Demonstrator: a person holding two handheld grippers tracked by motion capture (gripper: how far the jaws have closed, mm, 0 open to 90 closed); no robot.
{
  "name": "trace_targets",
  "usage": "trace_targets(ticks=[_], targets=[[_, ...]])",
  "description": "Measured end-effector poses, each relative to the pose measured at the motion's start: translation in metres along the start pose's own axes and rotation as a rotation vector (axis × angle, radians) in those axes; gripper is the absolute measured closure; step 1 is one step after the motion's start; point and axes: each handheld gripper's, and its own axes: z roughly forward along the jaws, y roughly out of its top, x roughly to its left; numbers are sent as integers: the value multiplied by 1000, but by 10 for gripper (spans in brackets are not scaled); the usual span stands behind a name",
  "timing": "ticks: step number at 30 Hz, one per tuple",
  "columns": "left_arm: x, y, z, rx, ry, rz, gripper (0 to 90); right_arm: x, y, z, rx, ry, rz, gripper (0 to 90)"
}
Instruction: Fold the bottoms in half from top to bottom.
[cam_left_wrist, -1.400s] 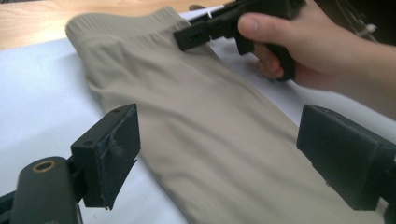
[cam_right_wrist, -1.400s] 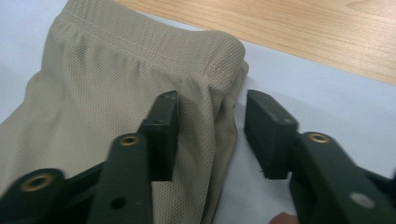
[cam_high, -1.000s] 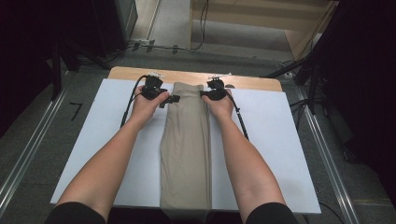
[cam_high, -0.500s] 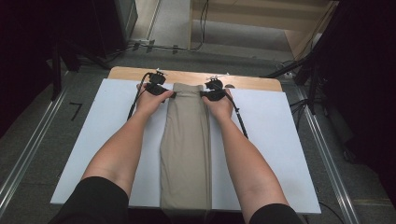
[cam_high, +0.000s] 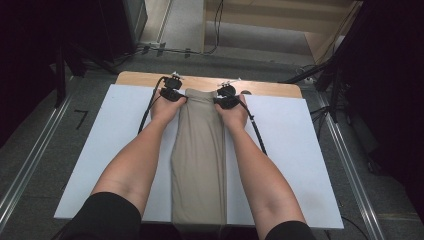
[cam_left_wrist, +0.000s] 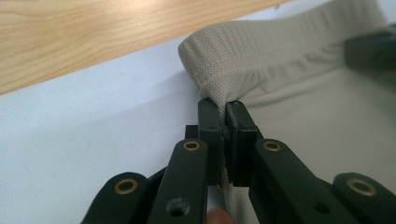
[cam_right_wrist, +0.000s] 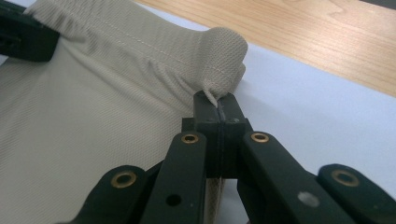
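folded trousers (cam_high: 199, 155) flat down the middle of the white board (cam_high: 295, 150), waistband at the far end; left gripper (cam_left_wrist: 223, 116) just closed onto one waistband corner, right gripper (cam_right_wrist: 217, 105) clamped on the other; next, probably lifting both corners evenly toward the near end to fold.

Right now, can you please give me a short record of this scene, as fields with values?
garment: beige folded knit trousers, lying lengthwise on the white board
surface: white board on wooden table
left gripper: just closed, pinching the waistband's left corner
right gripper: shut on the waistband's right corner
waistband: at the far end
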Motion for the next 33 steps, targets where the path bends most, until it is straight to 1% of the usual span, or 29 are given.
trace_targets(ticks=[1, 2, 3, 5, 6, 7, 8, 9, 10, 12, 15, 18, 20, 23, 25, 27, 29, 31, 33], targets=[[-1, 1, -3, -11, -5, 6, 877, -1, 0, -4, -13, 12, -5, 877], [-4, 3, -7, -33, -14, 22, 878, -3, 0, -8, -25, 18, -10, 877], [-7, 4, -11, -49, -25, 36, 878, -5, 1, -16, -47, 24, -11, 877], [-12, 5, -20, -96, -50, 50, 878, -11, 1, -28, -85, 24, -11, 877], [-16, 6, -25, -117, -58, 65, 878, -13, 0, -35, -106, 28, -11, 877], [-18, 7, -27, -126, -55, 76, 878, -15, -1, -42, -129, 30, -13, 877], [-21, 7, -31, -135, -53, 82, 877, -15, -2, -45, -142, 35, -9, 877], [-23, 7, -34, -144, -59, 85, 877, -15, -3, -50, -153, 39, -12, 877], [-25, 7, -38, -153, -60, 93, 878, -14, -4, -54, -162, 38, -23, 877], [-28, 5, -47, -178, -64, 95, 878, -12, -7, -63, -188, 45, -31, 877], [-32, 1, -61, -214, -66, 116, 878, -7, -11, -77, -229, 56, -58, 877], [-36, -9, -76, -259, -77, 113, 878, 1, -15, -92, -261, 64, -98, 877], [-39, -17, -86, -289, -87, 113, 878, 6, -18, -101, -283, 78, -119, 877], [-44, -30, -101, -321, -94, 127, 878, 14, -23, -115, -309, 99, -152, 877], [-48, -38, -110, -336, -106, 139, 878, 19, -29, -124, -330, 112, -170, 876], [-52, -45, -118, -340, -113, 167, 878, 25, -37, -134, -351, 122, -176, 876], [-57, -54, -127, -350, -120, 184, 878, 30, -46, -143, -372, 131, -190, 877], [-63, -63, -133, -357, -124, 199, 878, 36, -56, -152, -384, 142, -195, 877], [-68, -74, -139, -362, -131, 205, 878, 43, -67, -161, -389, 147, -216, 877]])
